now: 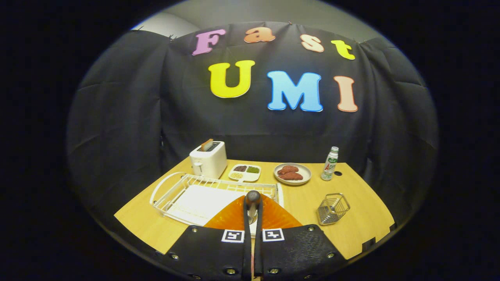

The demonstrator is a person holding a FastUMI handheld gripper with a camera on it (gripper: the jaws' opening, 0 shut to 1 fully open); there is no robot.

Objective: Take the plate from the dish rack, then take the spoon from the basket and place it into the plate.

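Observation:
An orange plate (230,216) lies on the wooden table just ahead of my fingers, its far edge against the front of the white wire dish rack (164,187). My gripper (252,235) is shut on a spoon (252,203). The spoon's dark handle runs up between the two black fingers (213,249) and ends in a rounded tip above the plate. The spoon stands over the middle of the plate; I cannot tell whether it touches it. The small wire basket (333,208) stands empty to the right of the plate.
Beyond the rack stand a white toaster (208,160) with a slice in it, a white divided tray (245,172) and a bowl of sweet potatoes (292,173). A small bottle (330,164) stands at the back right, by a hole in the table.

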